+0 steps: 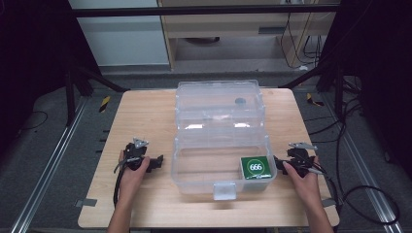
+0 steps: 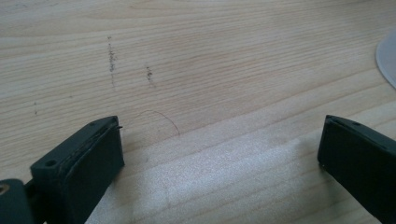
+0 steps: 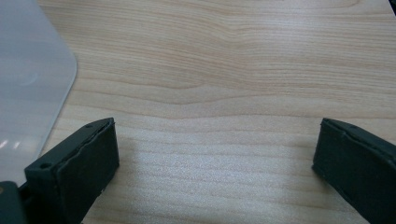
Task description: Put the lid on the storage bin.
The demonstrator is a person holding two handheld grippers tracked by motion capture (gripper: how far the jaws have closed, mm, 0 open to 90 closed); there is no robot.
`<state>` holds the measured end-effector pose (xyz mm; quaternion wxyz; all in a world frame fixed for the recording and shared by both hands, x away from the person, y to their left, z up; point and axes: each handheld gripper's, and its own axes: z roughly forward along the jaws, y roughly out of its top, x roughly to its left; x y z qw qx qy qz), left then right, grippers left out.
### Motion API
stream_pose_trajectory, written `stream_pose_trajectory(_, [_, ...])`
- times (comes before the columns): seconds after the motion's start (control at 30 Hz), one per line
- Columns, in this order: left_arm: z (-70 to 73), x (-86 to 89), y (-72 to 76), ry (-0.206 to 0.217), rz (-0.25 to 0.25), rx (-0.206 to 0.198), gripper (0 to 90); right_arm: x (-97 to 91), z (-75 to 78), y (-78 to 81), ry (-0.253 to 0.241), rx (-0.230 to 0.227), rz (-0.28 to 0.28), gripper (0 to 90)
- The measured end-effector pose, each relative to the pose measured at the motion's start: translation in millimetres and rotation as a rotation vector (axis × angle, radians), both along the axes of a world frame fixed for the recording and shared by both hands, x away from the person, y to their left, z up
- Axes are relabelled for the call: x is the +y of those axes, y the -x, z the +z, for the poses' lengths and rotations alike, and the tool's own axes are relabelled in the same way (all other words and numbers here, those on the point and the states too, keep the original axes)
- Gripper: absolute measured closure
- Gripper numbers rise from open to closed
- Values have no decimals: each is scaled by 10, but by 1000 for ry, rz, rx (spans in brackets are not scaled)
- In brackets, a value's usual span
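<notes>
Left gripper rested on the table at about 9 o'clock of the clear plastic storage box, fingers spread wide with nothing between them, only bare wood grain in the left gripper view. Pointed toward 3 o'clock, straight at the box's left wall, near it but apart.

Stood at table centre: the box, lid swung fully back toward 12 o'clock and lying open, long axis running 9 to 3 o'clock, front latch tab facing 6 o'clock. Lay inside the base, in the corner toward 4 o'clock: a green card box marked 666, flat, face up.

Right gripper sat at 3 o'clock of the box, just beside its right wall, fingers likewise held wide apart and empty; a rounded clear corner showed at 10 o'clock in the right gripper view. Pointed toward 9 o'clock.

Judged from this layout: green card box lay toward 9 o'clock from the right fingers, just across the wall, so the right hand was far nearer than the left; reaching it would call for lifting over the rim first.
</notes>
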<state>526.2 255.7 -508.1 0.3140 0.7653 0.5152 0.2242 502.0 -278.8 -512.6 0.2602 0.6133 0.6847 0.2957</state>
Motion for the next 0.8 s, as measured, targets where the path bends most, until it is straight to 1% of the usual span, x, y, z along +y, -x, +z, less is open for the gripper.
stream_pose_trajectory(0.1, [2, 1, 20, 1, -25, -6, 8, -2, -1, -1, 2, -1, 2, 4])
stream_pose_trajectory(0.23, [10, 17, 36, -1, -35, -14, 27, 0, 0, 0, 0, 0, 1, 4])
stream_pose_trajectory(0.27, [34, 30, 48, -13, -43, -31, 27, -7, 1, 0, -4, -1, 6, 6])
stream_pose_trajectory(0.3, [34, 30, 48, -13, -43, -31, 29, -7, 1, 0, -4, -1, 6, 6])
stream_pose_trajectory(0.33, [71, 44, 61, -20, -51, -52, 30, -16, 3, 7, -20, -3, 9, 15])
stream_pose_trajectory(0.37, [71, 44, 61, -20, -51, -52, 31, -16, 3, 7, -20, -3, 9, 15])
stream_pose_trajectory(0.4, [129, 69, 79, -19, -48, -68, 32, -42, 13, 27, -53, -23, 46, 62])
stream_pose_trajectory(0.43, [129, 69, 79, -19, -48, -68, 32, -42, 13, 27, -53, -23, 46, 62])
stream_pose_trajectory(0.47, [168, 84, 93, -8, -47, -80, 34, -62, 59, 60, -56, -55, 91, 37])
stream_pose_trajectory(0.5, [212, 97, 114, 1, -47, -92, 34, -62, 59, 60, -56, -55, 91, 37])
stream_pose_trajectory(0.53, [256, 107, 134, 5, -52, -102, 37, -67, 155, 99, -24, -102, 114, 45])
stream_pose_trajectory(0.57, [300, 110, 154, 5, -59, -113, 37, -67, 155, 99, -24, -102, 114, 45])
stream_pose_trajectory(0.6, [348, 112, 177, 11, -66, -115, 40, -64, 224, 116, -4, -122, 130, 53])
stream_pose_trajectory(0.63, [397, 108, 198, 12, -79, -116, 42, -49, 378, 154, 67, -160, 163, 61])
stream_pose_trajectory(0.67, [495, 73, 234, -23, -122, -119, 42, -36, 452, 179, 124, -181, 165, 70])
stream_pose_trajectory(0.7, [495, 73, 234, -23, -122, -119, 42, -36, 452, 179, 124, -181, 165, 70])
stream_pose_trajectory(0.73, [559, 53, 263, -46, -142, -125, 42, -18, 521, 206, 184, -204, 171, 84])
stream_pose_trajectory(0.77, [595, 44, 285, -43, -145, -134, 41, 0, 600, 231, 237, -209, 192, 88])
stream_pose_trajectory(0.8, [692, 23, 338, -22, -167, -151, 42, 18, 707, 248, 274, -180, 224, 87])
